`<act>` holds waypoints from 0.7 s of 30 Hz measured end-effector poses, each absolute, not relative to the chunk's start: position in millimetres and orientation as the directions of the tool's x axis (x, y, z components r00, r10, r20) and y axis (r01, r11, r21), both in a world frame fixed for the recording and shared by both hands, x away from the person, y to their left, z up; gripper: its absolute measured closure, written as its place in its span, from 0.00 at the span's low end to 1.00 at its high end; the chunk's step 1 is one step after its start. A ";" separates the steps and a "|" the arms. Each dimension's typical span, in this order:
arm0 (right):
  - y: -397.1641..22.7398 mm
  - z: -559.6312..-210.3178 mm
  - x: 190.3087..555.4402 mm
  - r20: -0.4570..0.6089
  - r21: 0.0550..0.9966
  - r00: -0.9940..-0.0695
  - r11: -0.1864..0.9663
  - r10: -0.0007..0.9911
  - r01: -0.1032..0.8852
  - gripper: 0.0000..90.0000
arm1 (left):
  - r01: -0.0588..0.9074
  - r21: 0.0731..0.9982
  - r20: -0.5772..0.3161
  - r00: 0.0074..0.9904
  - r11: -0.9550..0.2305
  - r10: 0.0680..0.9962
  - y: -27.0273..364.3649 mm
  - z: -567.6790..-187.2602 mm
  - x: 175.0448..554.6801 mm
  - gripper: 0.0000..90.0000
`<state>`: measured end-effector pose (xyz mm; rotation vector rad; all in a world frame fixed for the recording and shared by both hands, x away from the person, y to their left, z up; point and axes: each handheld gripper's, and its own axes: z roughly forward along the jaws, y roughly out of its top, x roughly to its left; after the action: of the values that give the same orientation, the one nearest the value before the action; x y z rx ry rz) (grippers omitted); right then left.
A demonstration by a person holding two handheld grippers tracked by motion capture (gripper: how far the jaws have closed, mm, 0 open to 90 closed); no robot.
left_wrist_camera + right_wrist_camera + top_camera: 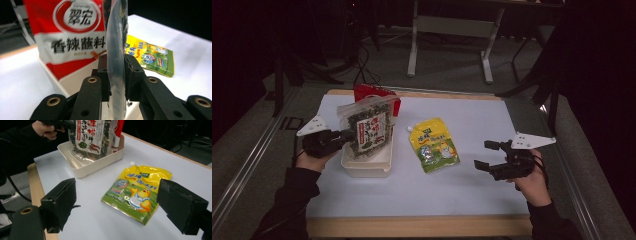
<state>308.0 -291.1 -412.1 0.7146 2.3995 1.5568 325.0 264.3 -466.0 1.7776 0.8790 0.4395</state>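
Clear spice bag: a see-through pouch of dark dried spices with a white and red label, pinched at its edge by the left tool and held upright over the cream tray, its lower end down inside the tray.
Left tool: jaws pressed onto the bag's clear edge from both sides, as the left gripper view shows; the person's left hand holds it level at the tray's left.
Right tool: jaws spread wide with nothing between them, hovering over bare bench at the right, well apart from the tray.
Yellow spout pouch: lies flat on the white bench, between the tray and the right tool, spout toward the far side.
Cream tray: shallow, open, on the left part of the bench.
Red sauce packet: stands at the tray's far end, just behind the clear bag.
Step in hand: most likely settling the spice bag into the tray beside the red packet.
Next move: probably lower the bag until it rests, then part the left jaws; the idle right tool looks placed to take the yellow pouch.
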 end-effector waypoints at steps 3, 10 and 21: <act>-290.8 -412.6 308.3 0.100 0.897 -0.865 0.332 0.492 0.292 0.18 | 0.369 0.920 -0.149 0.649 -0.136 0.746 274.3 -475.5 321.4 0.87; -288.3 -411.7 309.7 0.090 0.905 -0.873 0.327 0.479 0.272 0.18 | 0.376 0.922 -0.183 0.634 -0.093 0.751 278.9 -482.2 321.5 0.86; -288.6 -412.0 313.9 0.085 0.913 -0.876 0.315 0.475 0.259 0.17 | 0.349 0.933 -0.130 0.565 -0.093 0.815 271.5 -475.8 311.4 0.54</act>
<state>313.9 -288.6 -412.0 0.6734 2.3783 1.5936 311.4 271.5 -475.8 1.6841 0.9820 0.5216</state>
